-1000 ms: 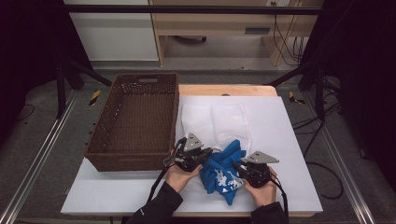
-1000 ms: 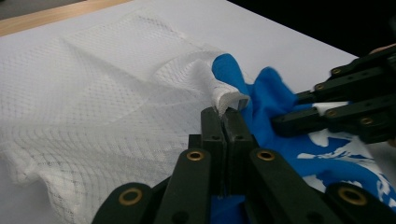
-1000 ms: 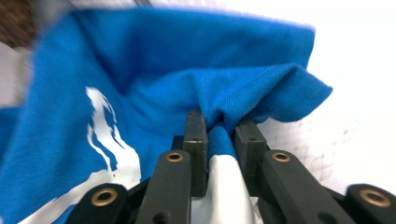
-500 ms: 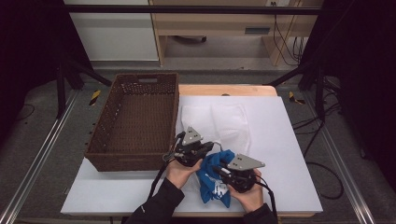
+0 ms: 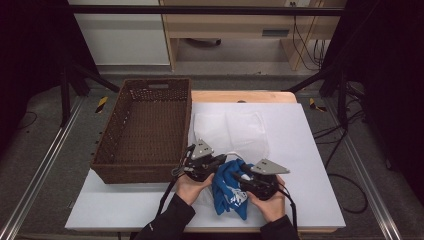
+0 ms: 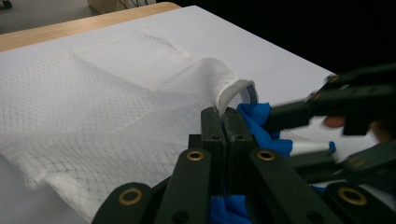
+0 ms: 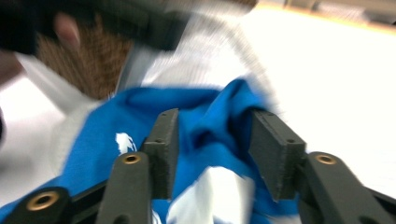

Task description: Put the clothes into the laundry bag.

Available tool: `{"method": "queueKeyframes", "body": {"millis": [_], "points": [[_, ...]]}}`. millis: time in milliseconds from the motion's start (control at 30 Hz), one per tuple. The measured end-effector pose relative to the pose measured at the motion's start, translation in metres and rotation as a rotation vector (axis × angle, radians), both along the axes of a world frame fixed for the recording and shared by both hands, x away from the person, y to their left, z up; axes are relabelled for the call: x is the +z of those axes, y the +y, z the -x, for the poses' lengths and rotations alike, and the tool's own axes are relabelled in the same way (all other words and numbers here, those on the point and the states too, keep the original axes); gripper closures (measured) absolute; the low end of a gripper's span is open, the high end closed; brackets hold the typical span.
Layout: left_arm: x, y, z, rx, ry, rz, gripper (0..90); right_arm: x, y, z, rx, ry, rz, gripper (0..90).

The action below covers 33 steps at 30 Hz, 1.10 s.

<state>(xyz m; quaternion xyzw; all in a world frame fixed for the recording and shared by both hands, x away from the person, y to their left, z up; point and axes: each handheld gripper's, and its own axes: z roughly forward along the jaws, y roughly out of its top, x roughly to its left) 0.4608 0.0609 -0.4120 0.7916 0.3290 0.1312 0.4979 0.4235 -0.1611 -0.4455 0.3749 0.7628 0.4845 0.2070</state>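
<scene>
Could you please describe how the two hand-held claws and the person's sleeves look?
Each claw, left claw and right claw, is black with a grey three-cornered plate on top, brass-coloured rivets at the jaw links and a trailing black cable. The person's sleeves are dark.

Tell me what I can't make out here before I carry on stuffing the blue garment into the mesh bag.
- Mesh bag opening: hidden in the high view behind the left gripper.
- Blue garment print: too small in the high view, blurred in the right gripper view.
- Right gripper pads: motion blur hides whether they press the cloth between them.

White mesh bag (image 6: 93,116), blue cloth (image 5: 231,187), wicker basket (image 5: 145,125)
</scene>
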Motion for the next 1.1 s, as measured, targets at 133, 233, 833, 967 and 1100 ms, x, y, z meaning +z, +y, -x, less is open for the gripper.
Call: {"method": "queueKeyframes", "body": {"millis": [133,233,833,967,1100], "points": [[-0.001,0.001,0.001,-0.001,-0.001,-0.001,88.8,0.012,-0.022,0.011,-0.033,-0.035,-0.041,46.1],[-0.001,0.0,0.002,-0.004,-0.006,-0.008,88.8,0.006,-0.03,0.015,-0.038,0.007,-0.028,40.5],[0.009,-0.001,0.012,-0.012,-0.045,0.008,88.8,-0.009,0.023,-0.001,0.021,0.053,0.072,77.4],[0.008,0.001,0.013,-0.016,-0.037,0.02,88.7,-0.02,0.035,-0.022,-0.079,0.034,0.146,75.4],[-0.004,0.004,0.011,-0.015,-0.015,0.005,88.8,-0.034,0.037,-0.032,-0.105,0.072,0.187,71.8]]}}
